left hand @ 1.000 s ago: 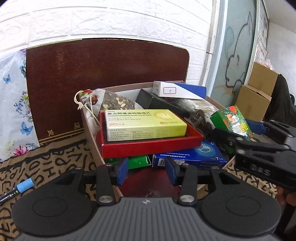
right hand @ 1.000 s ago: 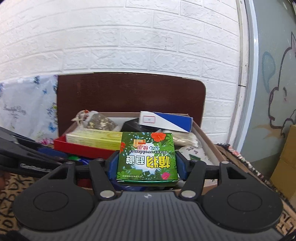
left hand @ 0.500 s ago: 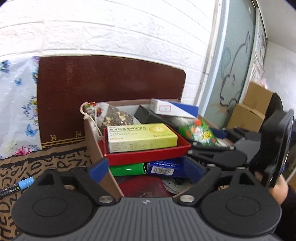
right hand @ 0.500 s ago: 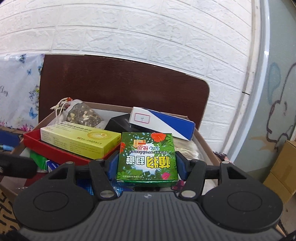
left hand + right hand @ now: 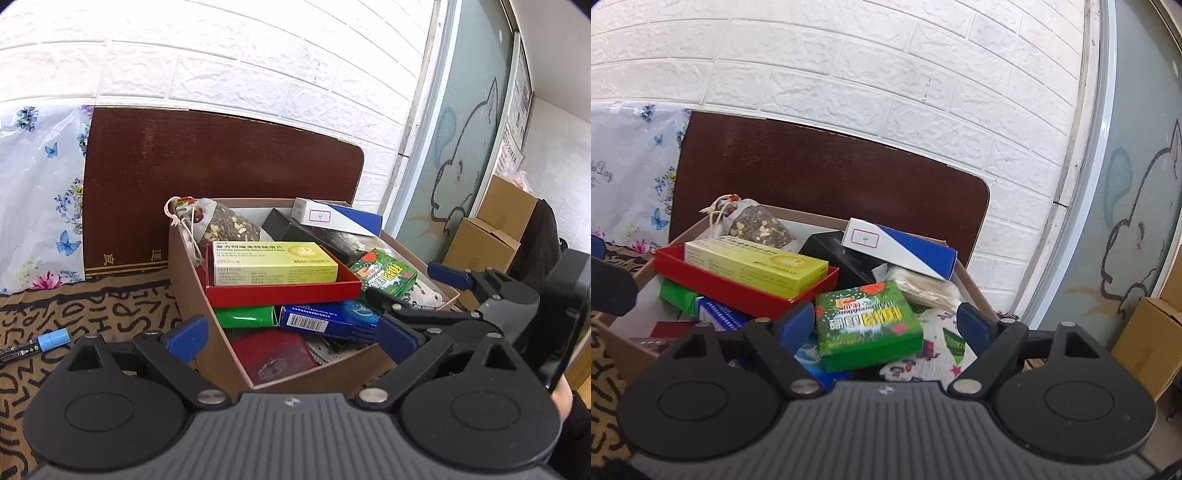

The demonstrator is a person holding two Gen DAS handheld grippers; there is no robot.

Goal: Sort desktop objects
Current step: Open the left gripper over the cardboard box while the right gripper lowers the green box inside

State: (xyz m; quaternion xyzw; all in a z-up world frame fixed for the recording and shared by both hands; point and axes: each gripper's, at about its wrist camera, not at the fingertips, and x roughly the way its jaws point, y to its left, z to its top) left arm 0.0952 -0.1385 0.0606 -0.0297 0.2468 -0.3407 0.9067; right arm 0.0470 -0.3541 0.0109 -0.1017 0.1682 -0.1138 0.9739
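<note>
Since the green box [image 5: 867, 325] lying tilted atop the clutter at the bin's [image 5: 192, 280] right is light, stiff card, pinch its short sides; both claws, right claw [image 5: 886, 319] and left claw [image 5: 291, 338], gape empty.

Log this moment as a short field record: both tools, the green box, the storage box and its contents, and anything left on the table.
left tool: open, holding nothing, at the near corner of the cardboard box
right tool: open
green box: free of the right tool, lying inside the cardboard box
other contents: yellow box in red tray; blue-and-white box; mesh pouch
on the table: marker on patterned cloth
</note>
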